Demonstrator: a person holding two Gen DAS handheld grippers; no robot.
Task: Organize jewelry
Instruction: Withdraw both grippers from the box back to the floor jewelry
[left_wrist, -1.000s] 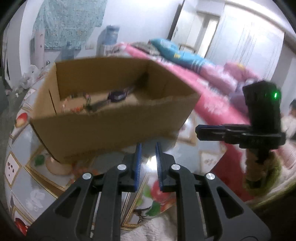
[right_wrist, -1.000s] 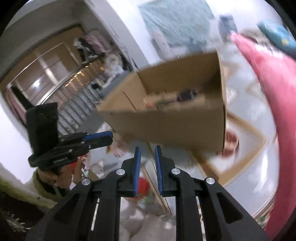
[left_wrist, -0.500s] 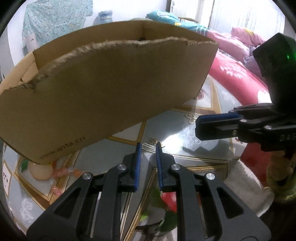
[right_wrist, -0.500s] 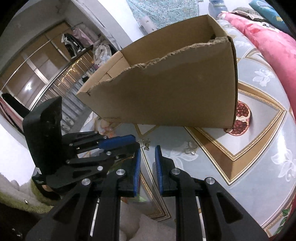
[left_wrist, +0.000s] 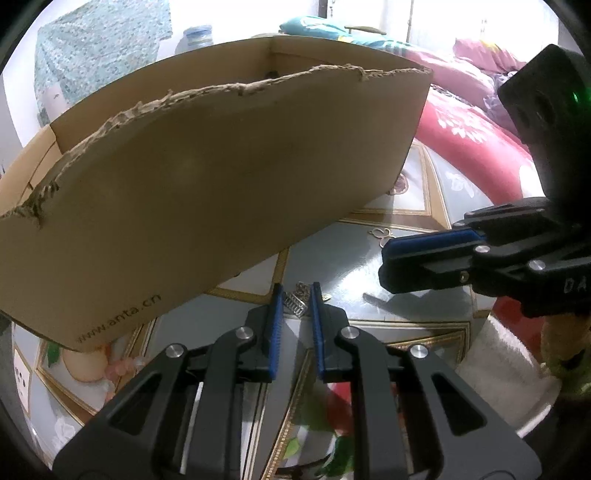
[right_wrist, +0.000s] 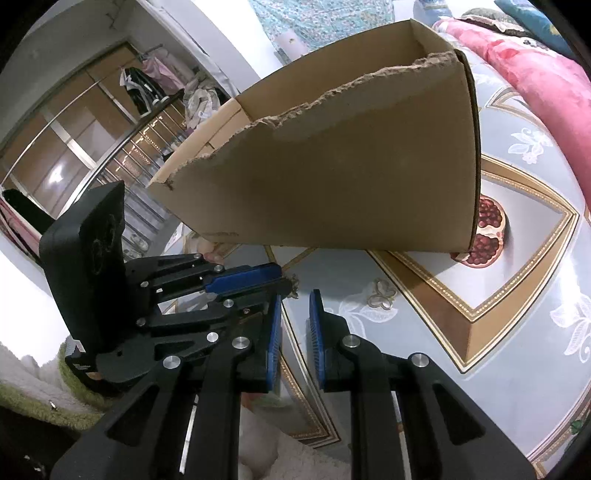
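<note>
A brown cardboard box with a torn front rim stands on the patterned table; its inside is hidden. It also shows in the right wrist view. A small silver chain-like jewelry piece lies on the table just in front of the box. My left gripper is low over it, its jaws slightly apart on either side of the piece, not closed on it. A gold butterfly-shaped piece lies on the table to the right. My right gripper is slightly open and empty, close beside the left gripper.
The table carries a glossy blue and gold cloth with fruit prints. A bed with red and pink bedding lies past the table's right side. A thin dark stick-like item lies on the table under the right gripper.
Both grippers have dropped from above the box to table level in front of it. The left gripper has closed in on the silver piece, now between its tips.
</note>
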